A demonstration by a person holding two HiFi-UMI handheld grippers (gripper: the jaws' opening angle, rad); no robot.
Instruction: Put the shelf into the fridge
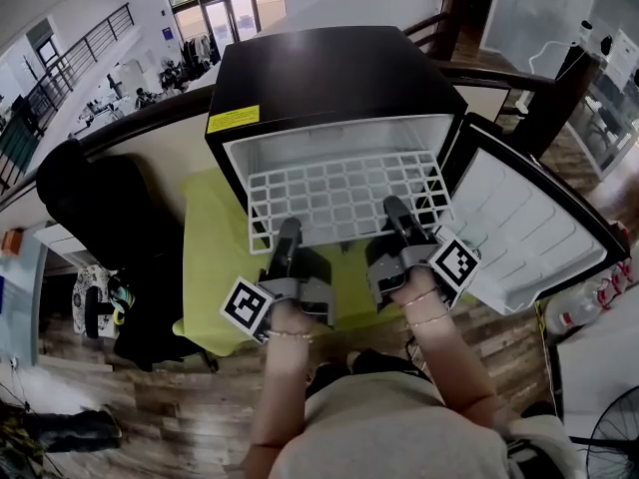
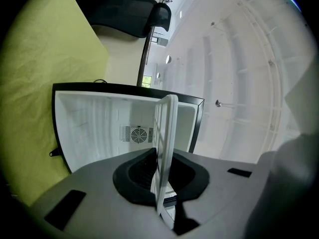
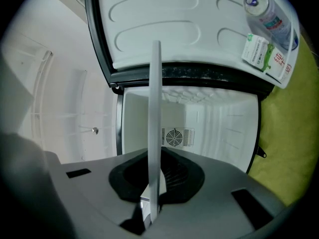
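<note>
A white wire grid shelf (image 1: pixel 339 196) lies level in the mouth of the black mini fridge (image 1: pixel 329 78), its far part inside the white cavity. My left gripper (image 1: pixel 288 236) is shut on the shelf's near edge at the left, and my right gripper (image 1: pixel 397 218) is shut on that edge at the right. In the left gripper view the shelf (image 2: pixel 165 148) shows edge-on between the jaws, with the fridge's rear fan grille (image 2: pixel 135 134) behind. The right gripper view also has the shelf (image 3: pixel 154 133) edge-on in the jaws, before the fan grille (image 3: pixel 178 137).
The fridge door (image 1: pixel 524 230) stands open to the right; its rack holds a bottle (image 3: pixel 266 11) and a small carton (image 3: pixel 264 56). The fridge sits on a yellow-green cloth (image 1: pixel 210 257). A black office chair (image 1: pixel 110 228) stands to the left, a fan (image 1: pixel 609 437) at lower right.
</note>
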